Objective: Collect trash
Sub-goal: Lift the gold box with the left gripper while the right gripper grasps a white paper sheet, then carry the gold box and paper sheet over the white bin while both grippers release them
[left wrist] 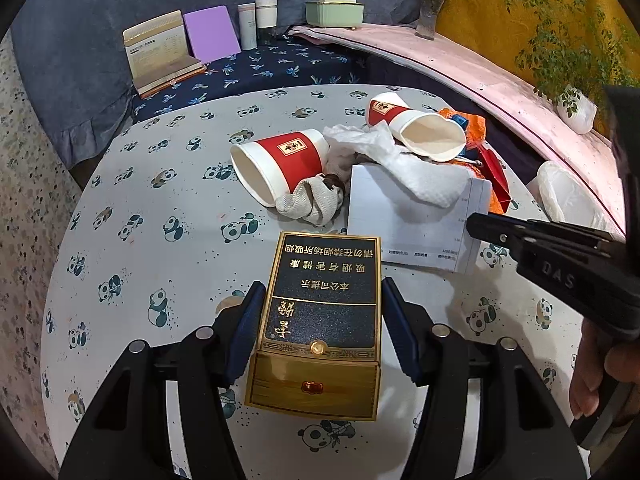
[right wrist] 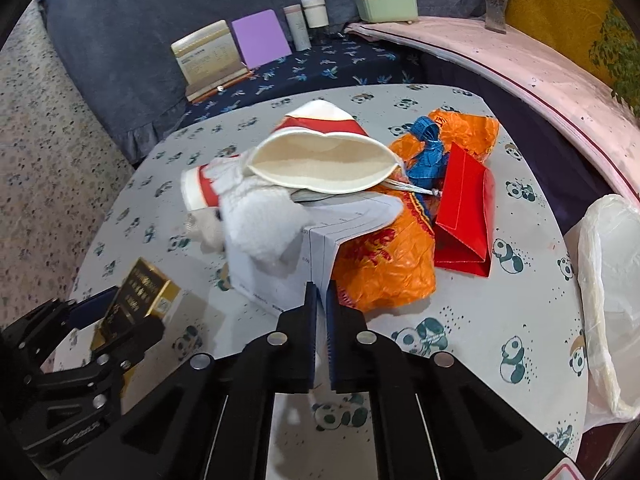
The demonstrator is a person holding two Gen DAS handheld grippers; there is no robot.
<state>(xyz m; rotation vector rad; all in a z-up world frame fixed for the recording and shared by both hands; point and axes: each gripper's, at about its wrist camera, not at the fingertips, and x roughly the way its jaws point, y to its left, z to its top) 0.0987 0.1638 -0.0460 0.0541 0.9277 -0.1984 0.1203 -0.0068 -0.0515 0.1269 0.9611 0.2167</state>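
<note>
My left gripper [left wrist: 320, 296] holds a gold and dark cigarette box [left wrist: 320, 320] between its blue pads, a little above the panda tablecloth; the box also shows in the right wrist view [right wrist: 140, 296]. My right gripper [right wrist: 320, 292] is shut on the edge of a white printed paper sheet [right wrist: 280, 276], which carries a crumpled tissue [right wrist: 260, 216] and a squashed red and white paper cup [right wrist: 320, 160]. A second red cup [left wrist: 280, 164] lies on its side behind the box. An orange plastic bag [right wrist: 384, 260] and red paper bag [right wrist: 464, 208] lie beside the sheet.
A white plastic bag [right wrist: 612, 300] hangs open at the table's right edge. A pink ledge [left wrist: 480, 68] with plants runs behind. On a blue patterned cloth at the back stand a booklet [left wrist: 160, 52], purple card, two bottles and a green box [left wrist: 334, 12].
</note>
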